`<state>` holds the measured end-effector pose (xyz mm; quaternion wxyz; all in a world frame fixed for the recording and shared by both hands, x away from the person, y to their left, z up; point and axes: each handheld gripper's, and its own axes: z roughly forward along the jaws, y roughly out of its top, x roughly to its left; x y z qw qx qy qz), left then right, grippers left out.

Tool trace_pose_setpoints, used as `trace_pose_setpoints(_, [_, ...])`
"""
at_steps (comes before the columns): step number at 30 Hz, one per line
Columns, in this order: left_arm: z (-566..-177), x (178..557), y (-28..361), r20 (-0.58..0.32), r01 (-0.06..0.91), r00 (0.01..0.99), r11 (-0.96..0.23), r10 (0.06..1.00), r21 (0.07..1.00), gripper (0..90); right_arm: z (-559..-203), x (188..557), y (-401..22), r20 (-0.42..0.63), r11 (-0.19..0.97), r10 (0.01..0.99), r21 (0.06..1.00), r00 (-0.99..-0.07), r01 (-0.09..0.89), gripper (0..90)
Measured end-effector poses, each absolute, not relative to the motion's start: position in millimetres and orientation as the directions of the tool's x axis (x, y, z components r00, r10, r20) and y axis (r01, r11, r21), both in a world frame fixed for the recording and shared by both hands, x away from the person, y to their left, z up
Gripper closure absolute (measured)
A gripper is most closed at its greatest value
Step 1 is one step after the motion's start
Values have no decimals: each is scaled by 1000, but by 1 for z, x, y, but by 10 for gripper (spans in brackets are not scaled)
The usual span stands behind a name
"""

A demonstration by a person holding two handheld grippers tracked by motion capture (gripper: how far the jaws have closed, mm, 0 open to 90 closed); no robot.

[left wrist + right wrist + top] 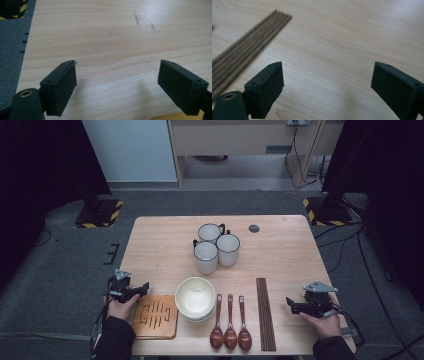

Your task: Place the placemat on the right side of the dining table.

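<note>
The left gripper (142, 288) rests low at the near left of the wooden counter (280, 245), its fingers (60, 87) spread apart with only bare wood between them; it sits just beside the upper left corner of the wooden trivet (155, 316), and in the left gripper view a sliver of that trivet (175, 116) is cut off at the bottom edge, too little to make out. The right gripper (291, 304) lies at the near right, fingers (265, 88) likewise wide apart and gripping nothing, pointing toward the bundle of dark chopsticks (265, 312), which lies near it but not touching – in the right gripper view the chopsticks (247, 47) run off the left edge, so only part of their length shows, and a dark speck at the far left edge cannot be identified. Between trivet and chopsticks stand stacked pale bowls (195, 298), the lower ones mostly hidden under the top one, so their number is unclear, and three brown spoons (230, 325) lie side by side, handles pointing away from the person. Three white mugs (216, 247) with dark rims cluster farther back, touching or nearly so; the handle of the right mug is hidden. A small dark round spot (254, 228) sits on the counter near the far edge – what it is I cannot tell. The trivet bears dark slot-like marks that form a pattern rather than readable writing, and faint grey scuffs (136, 17) on the wood spell nothing. Both sleeves are cut off by the bottom edge of the high view
</note>
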<state>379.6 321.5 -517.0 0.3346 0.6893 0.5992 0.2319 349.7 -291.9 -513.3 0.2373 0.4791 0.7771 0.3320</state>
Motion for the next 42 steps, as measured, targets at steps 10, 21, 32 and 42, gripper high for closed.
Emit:
trace_pose_setpoints(10, [-494, 360, 307, -117, 633, 198, -36, 973, 774, 211, -455, 335, -292, -22, 240, 904, 852, -428, 465, 134])
trace_pose_setpoints(21, [-490, 320, 298, -49, 623, 220, -102, 974, 775, 280, -410, 317, -245, -46, 278, 859, 879, -511, 387, 120])
trace_pose_setpoints(32, [-509, 316, 299, -28, 679, 222, -135, 975, 722, 218, -392, 296, -181, -91, 349, 786, 882, -611, 318, 115])
trace_pose_setpoints(42, [-520, 320, 295, -29, 691, 257, -162, 966, 705, 174, -406, 293, -134, -69, 373, 737, 872, -672, 318, 100])
